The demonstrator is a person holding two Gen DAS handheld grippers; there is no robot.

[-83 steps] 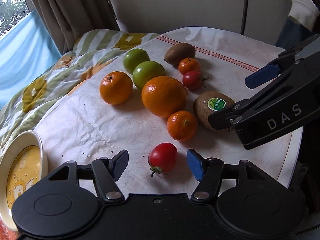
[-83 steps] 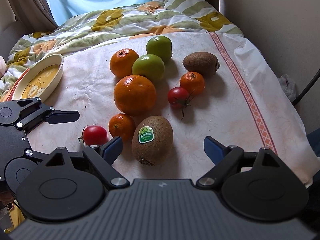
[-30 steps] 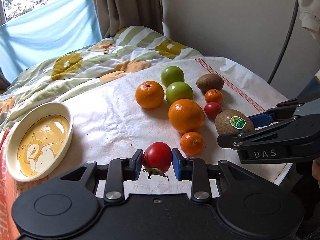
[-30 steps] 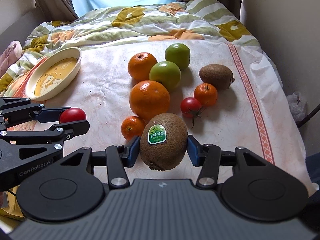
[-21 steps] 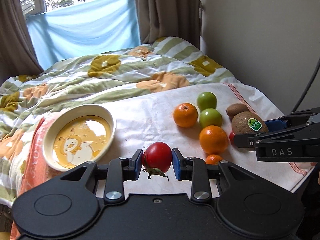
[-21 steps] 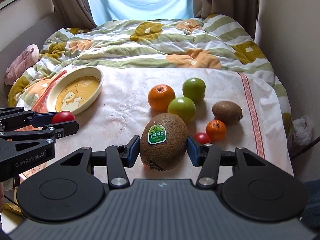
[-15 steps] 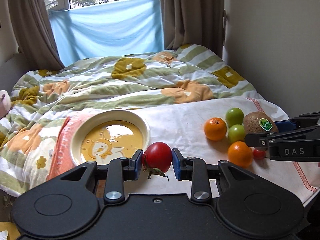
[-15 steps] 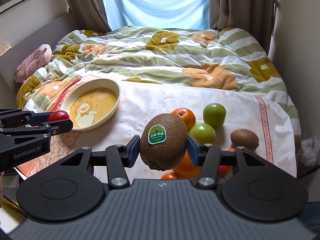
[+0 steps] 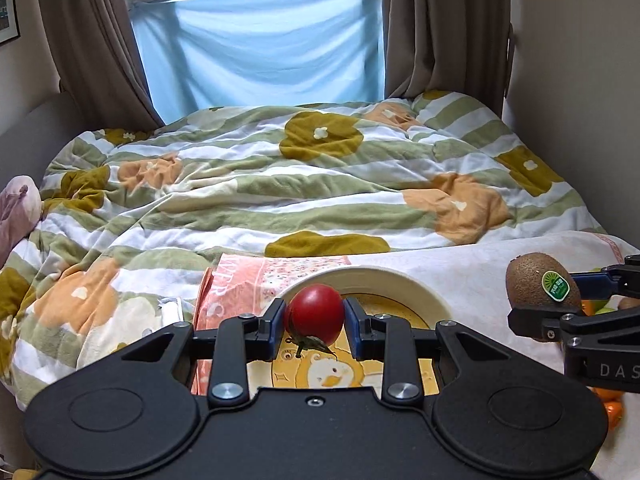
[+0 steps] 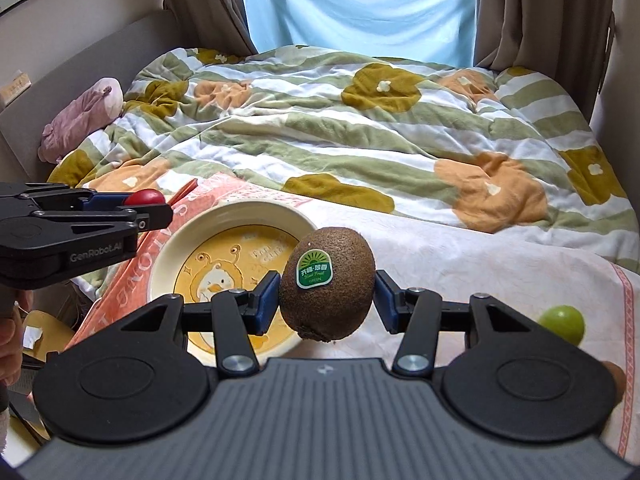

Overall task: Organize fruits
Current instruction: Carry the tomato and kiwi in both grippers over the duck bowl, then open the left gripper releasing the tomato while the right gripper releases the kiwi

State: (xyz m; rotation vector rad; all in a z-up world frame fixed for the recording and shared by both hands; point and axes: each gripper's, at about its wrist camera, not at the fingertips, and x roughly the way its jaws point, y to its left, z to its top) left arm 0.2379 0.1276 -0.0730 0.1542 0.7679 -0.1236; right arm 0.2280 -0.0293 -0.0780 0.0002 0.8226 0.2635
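Up front, a red tomato (image 9: 316, 314) sits clamped between the blue pads of the left gripper (image 9: 315, 326), its green stem hanging below; seen from the left wrist it hangs in front of the near rim of a cream dish (image 9: 400, 280) with a yellow duck picture inside. Right gripper (image 10: 327, 302) is closed on a brown kiwi (image 10: 327, 284), pads pressing both sides, green sticker facing the camera, held above the white cloth (image 10: 480, 264) just beside the dish's right edge. From the right wrist the tomato shows as a small red cap at the left gripper's tip, over the pink printed mat (image 10: 132, 276) on the dish's left side. Dish rests partly on that mat, partly on the cloth. One green apple (image 10: 562, 322) lies on the cloth at far right; bits of orange fruit (image 9: 610, 404) peek out under the right gripper in the left view. Behind: a striped, flower-patterned quilt (image 9: 320, 184), brown curtains (image 9: 92, 40), a pale blue sheet (image 9: 260, 48) across the window. Part of a hand (image 10: 10, 344) shows at the left edge.
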